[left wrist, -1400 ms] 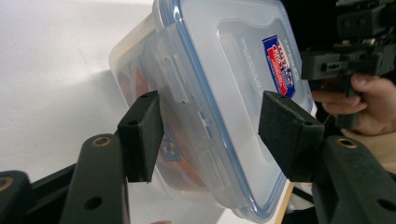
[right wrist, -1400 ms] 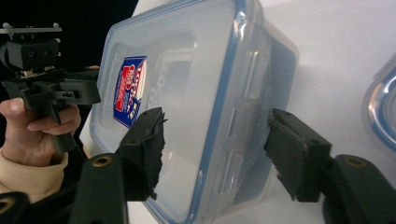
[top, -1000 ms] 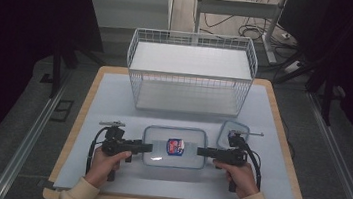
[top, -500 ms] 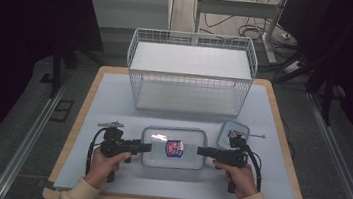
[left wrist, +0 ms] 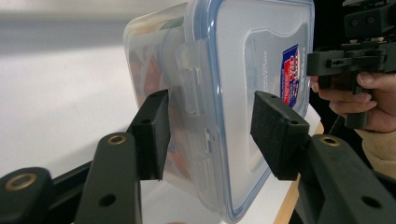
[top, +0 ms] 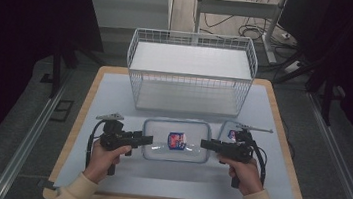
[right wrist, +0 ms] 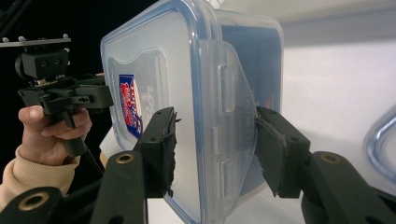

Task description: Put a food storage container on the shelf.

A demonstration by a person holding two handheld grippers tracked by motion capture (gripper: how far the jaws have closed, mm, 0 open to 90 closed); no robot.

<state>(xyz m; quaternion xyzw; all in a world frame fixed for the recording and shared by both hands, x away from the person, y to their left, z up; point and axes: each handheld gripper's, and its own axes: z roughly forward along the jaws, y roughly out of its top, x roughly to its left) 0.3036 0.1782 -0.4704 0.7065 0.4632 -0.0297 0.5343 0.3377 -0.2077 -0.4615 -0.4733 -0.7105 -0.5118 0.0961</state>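
Container (top: 176, 139) — a clear, lidded plastic box with a red and blue label — sits at the near middle of the table (top: 115, 92), its long axis running crosswise from one hand to the other. The left gripper (top: 149, 138) meets its left short end and the right gripper (top: 203, 143) its right short end, so both hands are equally near, one at each end. In the left gripper view the two black jaws straddle the end flap, pads pressing lid and base; the right gripper view shows the same clamp at the far end. Both jaws have just been closing, with the box between them. Beyond it, straight ahead, stands the white wire basket (top: 190, 73) — judging by that, the likely path runs forward and up. A second lid (top: 230, 132) lies just right of the box.
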